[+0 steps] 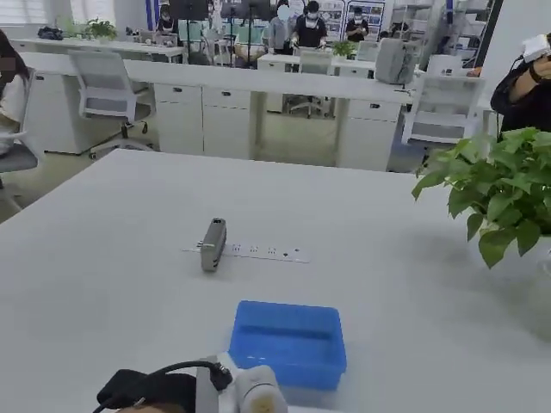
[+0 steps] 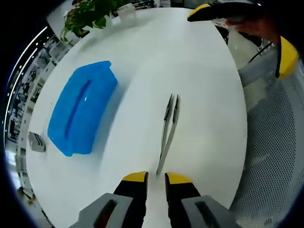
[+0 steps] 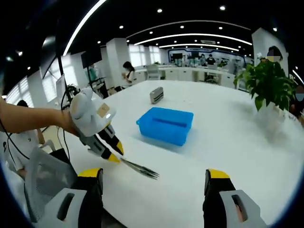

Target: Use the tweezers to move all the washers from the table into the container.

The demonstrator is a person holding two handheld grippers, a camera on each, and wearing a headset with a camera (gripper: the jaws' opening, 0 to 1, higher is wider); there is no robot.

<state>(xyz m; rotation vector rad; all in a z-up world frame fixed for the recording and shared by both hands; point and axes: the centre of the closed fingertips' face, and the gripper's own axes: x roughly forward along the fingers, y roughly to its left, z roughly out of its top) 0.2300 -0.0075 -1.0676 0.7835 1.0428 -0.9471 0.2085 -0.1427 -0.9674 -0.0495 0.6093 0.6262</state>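
**Left gripper view.** The jaws of my left gripper [image 2: 156,179] are clenched on the rear end of the tweezers [image 2: 168,128]. The tweezers run from the bottom centre of the frame up to its middle, with their long axis almost in line with the jaws. The 2 prongs are slightly parted at the tip. The blue container [image 2: 80,114] lies at the left of the frame, beside the tweezers but apart from them, its long side roughly parallel to them. The tip lies against bare worktop [image 2: 204,85]; I cannot tell whether it touches.

**Right gripper view.** The jaws of my right gripper [image 3: 154,175] are released and wide, grasping nothing. The left gripper shows at the left of the frame. The tweezers' tip points to the lower centre, and the container sits beyond it at centre frame.

**Head view.** The container sits at lower centre. A grey block [image 1: 213,243] and a socket strip [image 1: 263,251] lie behind it at mid-frame.

**Judgement.** I cannot tell where the washers lie. The left gripper is the working one. From the tweezers' tip the container lies to the left in its own view, so a loaded tip would need a sideways carry.
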